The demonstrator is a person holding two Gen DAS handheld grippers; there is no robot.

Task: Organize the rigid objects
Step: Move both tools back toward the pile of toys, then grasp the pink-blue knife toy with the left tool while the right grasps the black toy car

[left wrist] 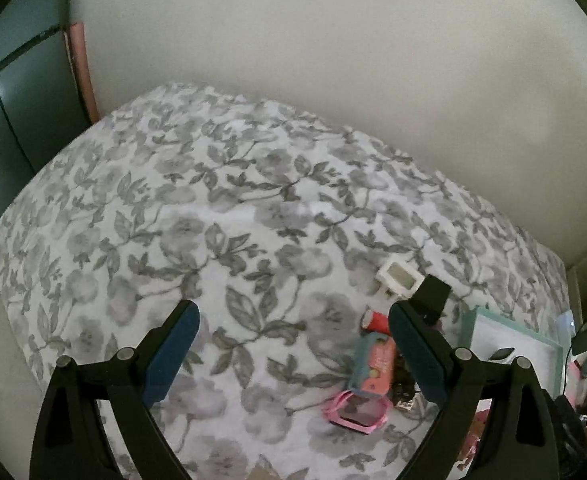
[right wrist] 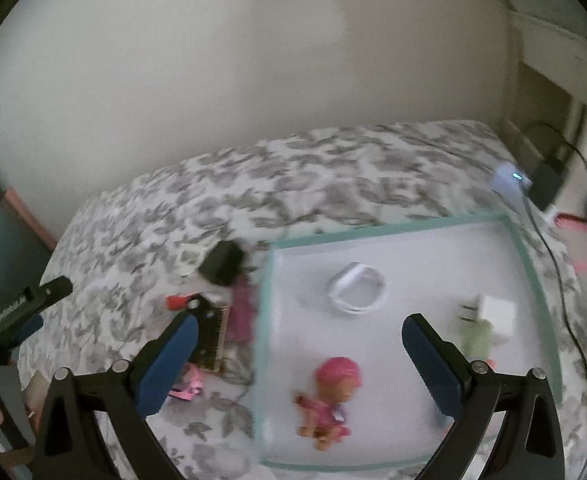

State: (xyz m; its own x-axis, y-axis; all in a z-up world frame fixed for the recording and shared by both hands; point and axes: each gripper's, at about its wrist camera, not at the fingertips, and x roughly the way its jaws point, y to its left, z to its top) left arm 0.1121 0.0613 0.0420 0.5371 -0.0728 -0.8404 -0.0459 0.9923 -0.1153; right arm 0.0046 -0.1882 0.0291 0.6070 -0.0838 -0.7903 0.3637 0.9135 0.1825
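— What's in the tray?

— A white box with a teal rim, lying on the floral bed. Inside: a pink-haired doll on its back, a coiled white cable, a white plug adapter.

— And outside it?

— To its left, a red tube, a pink-and-blue toy, pink glasses, a small white frame, all loose on the cover.

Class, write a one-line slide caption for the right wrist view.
Open right gripper above a tray holding a doll, coiled cable and charger.
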